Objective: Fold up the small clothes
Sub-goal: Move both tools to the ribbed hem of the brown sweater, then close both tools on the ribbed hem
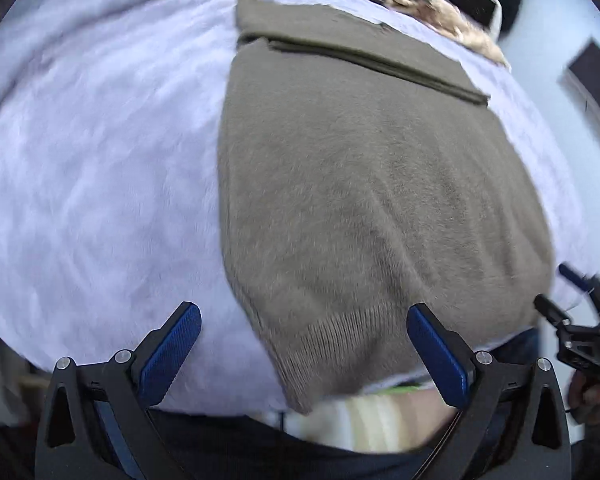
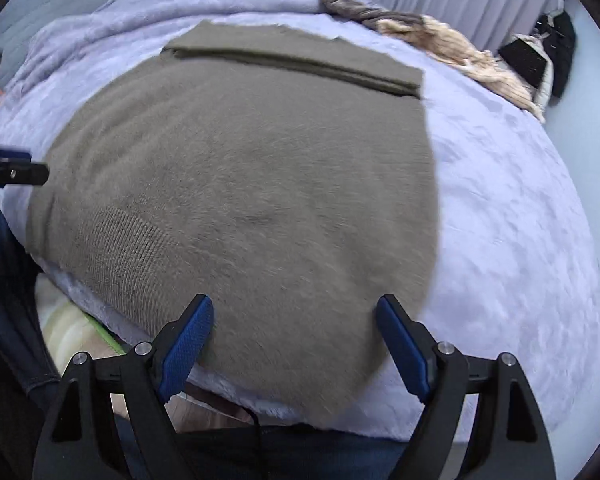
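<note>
Fingers [image 2: 400, 344] (spread wide) flank the sweater's [image 2: 240, 184] near edge.

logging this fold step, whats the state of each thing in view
left claw: open, holding nothing
right claw: open, holding nothing
brown sweater: flat on the bed, far part folded over
lilac blanket: spread under the sweater
tan knit garment: crumpled at the bed's far edge

Left gripper [image 1: 304, 354] hovering, jaws spread wide, over the sweater's [image 1: 364, 184] ribbed hem; sweater lying on lilac blanket [image 1: 100, 184]; right gripper [image 1: 580, 320] showing at frame edge.
</note>
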Motion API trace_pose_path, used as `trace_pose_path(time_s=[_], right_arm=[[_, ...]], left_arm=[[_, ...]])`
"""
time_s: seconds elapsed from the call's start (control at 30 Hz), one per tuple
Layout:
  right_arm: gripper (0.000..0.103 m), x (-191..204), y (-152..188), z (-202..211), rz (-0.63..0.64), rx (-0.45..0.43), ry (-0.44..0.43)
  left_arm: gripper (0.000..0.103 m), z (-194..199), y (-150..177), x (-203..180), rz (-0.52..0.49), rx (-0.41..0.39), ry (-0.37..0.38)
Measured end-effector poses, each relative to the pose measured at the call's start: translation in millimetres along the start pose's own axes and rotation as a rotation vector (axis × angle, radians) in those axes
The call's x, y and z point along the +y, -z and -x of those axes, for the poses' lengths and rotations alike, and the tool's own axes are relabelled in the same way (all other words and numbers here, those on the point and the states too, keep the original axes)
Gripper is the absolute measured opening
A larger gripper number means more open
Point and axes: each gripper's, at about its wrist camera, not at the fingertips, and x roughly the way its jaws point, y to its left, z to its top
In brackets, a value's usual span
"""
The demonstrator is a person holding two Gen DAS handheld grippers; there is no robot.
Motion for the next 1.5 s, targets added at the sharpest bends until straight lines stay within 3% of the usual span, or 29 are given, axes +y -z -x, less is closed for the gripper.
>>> trace_pose_path(time_s=[0.03, 0.1, 0.17, 0.27, 0.37, 0.43, 0.5, 0.63, 0.7, 0.77, 0.83, 0.87, 0.9, 0.93, 0.97, 1.3, 1.5], right_arm=[[0.086, -9, 2, 2, -0.040, -0.003, 0.001], [0.086, -28, 8, -1, -0.131, 0.001, -0.013], [0.086, -43, 14, -14, -0.213, 0.046, -0.075], [0.086, -52, 20, -33, -0.281, 0.075, -0.168], [0.086, -43, 20, -38, -0.257, 0.054, -0.194], [0.075, -38, 18, -37, -0.238, 0.036, -0.240], [0.066, -37, 17, -37, -0.223, 0.034, -0.263], [0.042, -44, 19, -37, -0.256, 0.024, -0.340], [0.041, -48, 18, -37, -0.279, 0.028, -0.353], [0.044, -53, 22, -42, -0.319, 0.024, -0.391], [0.050, -55, 26, -46, -0.352, 0.026, -0.417], [0.050, -54, 25, -47, -0.357, 0.023, -0.422], [0.045, -51, 21, -45, -0.339, 0.021, -0.425], [0.024, -49, 18, -42, -0.318, 0.022, -0.428], [0.012, -49, 15, -40, -0.314, 0.024, -0.454], [0.011, -66, -3, 6, -0.361, -0.127, -0.614], [0.011, -81, -23, 24, -0.432, -0.222, -0.684]], left_arm=[[0.103, -4, 3, 9, 0.044, 0.024, 0.061], [0.103, -17, 12, 15, 0.101, 0.071, 0.112], [0.103, -29, 15, 15, 0.129, 0.112, 0.168], [0.103, -37, 8, 7, 0.140, 0.111, 0.180], [0.102, -42, 3, -2, 0.137, 0.099, 0.187], [0.082, -42, -2, -18, 0.084, 0.083, 0.161], [0.071, -42, -4, -28, 0.039, 0.077, 0.131], [0.050, -41, -9, -30, 0.045, 0.061, 0.143], [0.050, -38, -6, -23, 0.042, 0.059, 0.149], [0.065, -44, -6, -19, 0.045, 0.091, 0.166], [0.065, -43, -5, -12, 0.066, 0.096, 0.178], [0.061, -40, -6, -14, 0.054, 0.084, 0.168], [0.044, -36, -7, -17, 0.029, 0.072, 0.150], [0.024, -32, -6, -19, 0.001, 0.065, 0.145], [0.015, -27, -5, -21, -0.020, 0.061, 0.150], [0.012, 21, -10, -31, -0.090, -0.075, 0.133], [0.012, 48, -30, -25, -0.089, -0.181, 0.152]])
